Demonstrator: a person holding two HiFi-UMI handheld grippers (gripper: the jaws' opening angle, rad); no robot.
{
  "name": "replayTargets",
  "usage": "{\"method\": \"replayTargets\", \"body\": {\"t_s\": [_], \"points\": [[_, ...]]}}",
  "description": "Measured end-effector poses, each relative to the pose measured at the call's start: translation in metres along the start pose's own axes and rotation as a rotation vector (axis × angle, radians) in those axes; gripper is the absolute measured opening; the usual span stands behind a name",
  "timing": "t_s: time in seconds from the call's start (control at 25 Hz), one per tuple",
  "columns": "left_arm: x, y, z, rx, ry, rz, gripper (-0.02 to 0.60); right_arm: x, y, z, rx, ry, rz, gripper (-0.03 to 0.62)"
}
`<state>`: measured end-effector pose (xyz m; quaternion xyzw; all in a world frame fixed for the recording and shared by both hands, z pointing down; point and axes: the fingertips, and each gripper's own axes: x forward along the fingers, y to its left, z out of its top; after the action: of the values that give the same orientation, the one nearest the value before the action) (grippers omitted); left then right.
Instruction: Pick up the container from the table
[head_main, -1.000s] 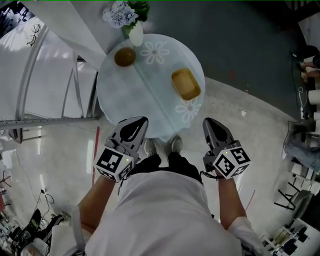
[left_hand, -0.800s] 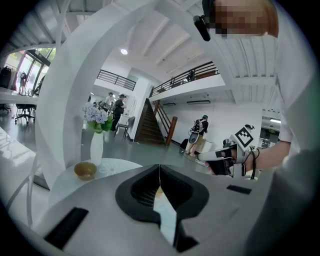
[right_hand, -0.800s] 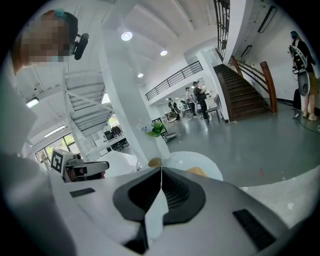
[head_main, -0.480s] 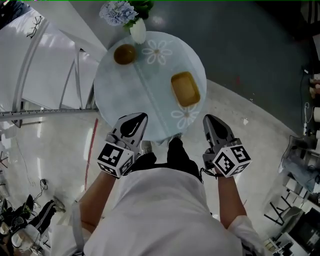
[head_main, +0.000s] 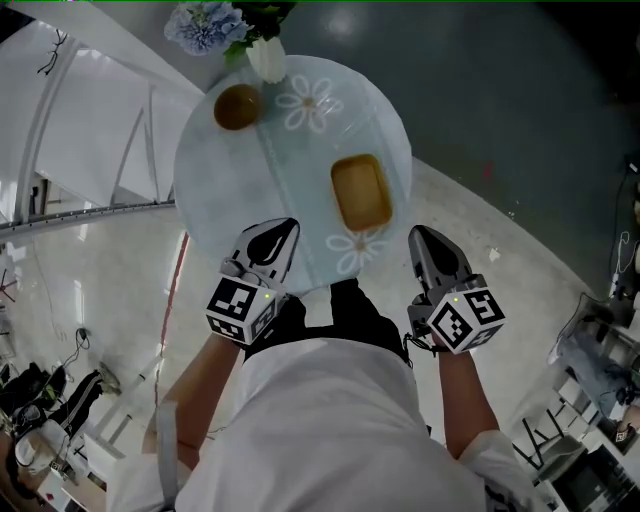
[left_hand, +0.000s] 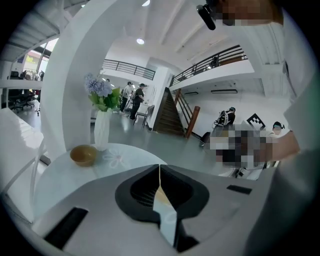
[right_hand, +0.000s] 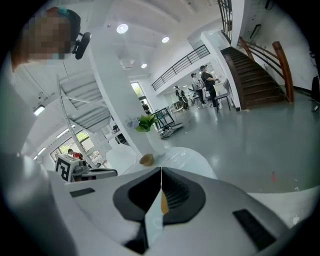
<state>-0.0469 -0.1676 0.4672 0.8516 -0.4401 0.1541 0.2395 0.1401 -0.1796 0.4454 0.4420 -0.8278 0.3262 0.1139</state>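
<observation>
A yellow rectangular container (head_main: 360, 192) lies on the near right part of a round pale table (head_main: 225, 190) printed with daisies. My left gripper (head_main: 283, 230) hovers over the table's near edge, left of the container and short of it, its jaws closed with nothing between them. My right gripper (head_main: 421, 238) sits off the table's near right edge, below and right of the container, jaws also together and empty. In the left gripper view the jaws (left_hand: 160, 172) meet in a thin line; the right gripper (right_hand: 161, 175) looks the same, with a yellow sliver of the container (right_hand: 164, 204) behind the slit.
A brown bowl (head_main: 238, 106) and a white vase of flowers (head_main: 266, 58) stand at the table's far side; both show in the left gripper view, bowl (left_hand: 83, 155) and vase (left_hand: 101, 131). A white stair frame (head_main: 90, 130) lies to the left. People stand in the hall beyond.
Both grippers have moved forward toward the table. The table and container now sit lower and nearer in the head view; the left gripper's tips reach over the table's edge.
</observation>
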Motion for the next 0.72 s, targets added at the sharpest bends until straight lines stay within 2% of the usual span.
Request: {"method": "replayTargets", "body": {"t_s": [0.56, 0.64, 0.72], "points": [[0.077, 0.014, -0.044, -0.164, 0.087, 0.063, 0.025, 0.037, -0.060, -0.007, 0.010, 0.127, 0.045, 0.023], [0.085, 0.014, -0.050, -0.184, 0.100, 0.064, 0.068, 0.041, -0.065, -0.011, 0.015, 0.143, 0.050, 0.021], [0.093, 0.014, -0.056, -0.205, 0.111, 0.064, 0.080, 0.044, -0.071, -0.016, 0.023, 0.158, 0.051, 0.023]]}}
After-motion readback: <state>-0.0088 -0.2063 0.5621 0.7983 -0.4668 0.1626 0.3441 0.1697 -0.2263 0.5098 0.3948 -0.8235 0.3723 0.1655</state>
